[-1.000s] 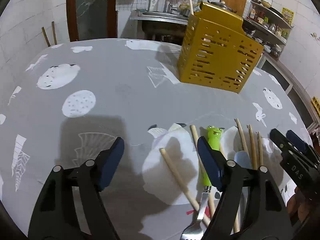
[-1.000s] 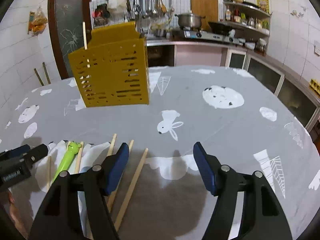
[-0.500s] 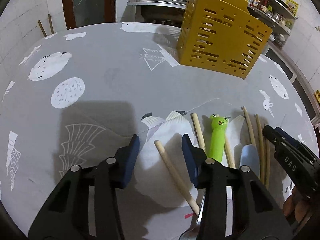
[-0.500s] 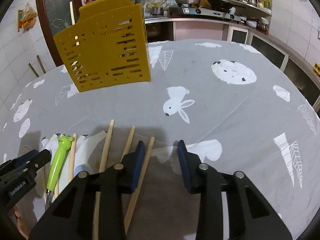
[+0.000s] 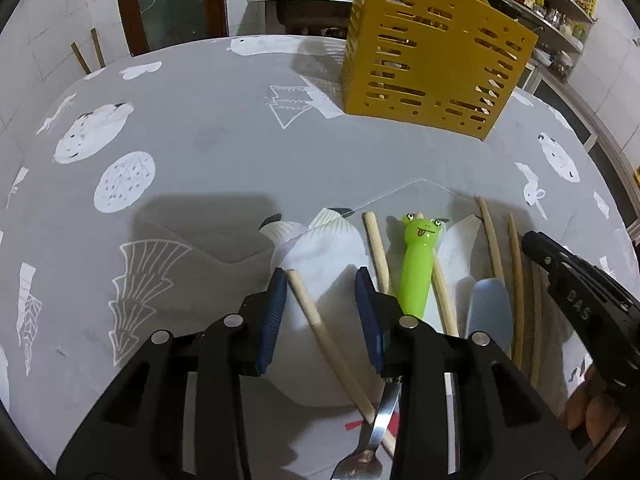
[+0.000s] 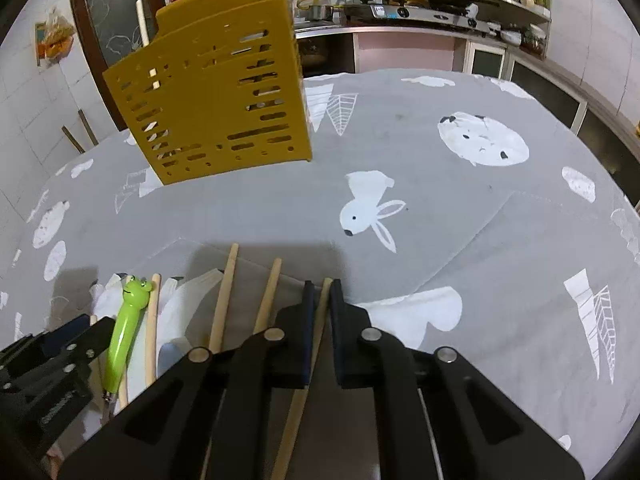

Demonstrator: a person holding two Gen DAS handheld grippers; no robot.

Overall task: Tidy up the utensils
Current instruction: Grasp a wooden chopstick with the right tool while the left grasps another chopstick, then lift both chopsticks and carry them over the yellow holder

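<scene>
A yellow slotted utensil holder (image 5: 432, 56) stands at the far side of the table; it also shows in the right wrist view (image 6: 212, 104). Several wooden chopsticks, a green frog-handled fork (image 5: 418, 264) and a grey spoon (image 5: 489, 312) lie near the front edge. My left gripper (image 5: 320, 292) is partly open, its jaws either side of one chopstick (image 5: 320, 328) without gripping it. My right gripper (image 6: 320, 300) is shut on another chopstick (image 6: 298, 408) that lies on the cloth. The frog fork also shows in the right wrist view (image 6: 126, 328).
The round table wears a grey cloth (image 5: 208, 144) with white animal prints. Behind it are a kitchen counter with a stove and pots (image 6: 400, 4), shelves and a dark door (image 5: 172, 0). The right gripper's body (image 5: 580, 312) sits beside the utensils.
Both grippers moved down and forward to the utensils. The right jaws closed onto a chopstick. The left jaws narrowed around another chopstick.
</scene>
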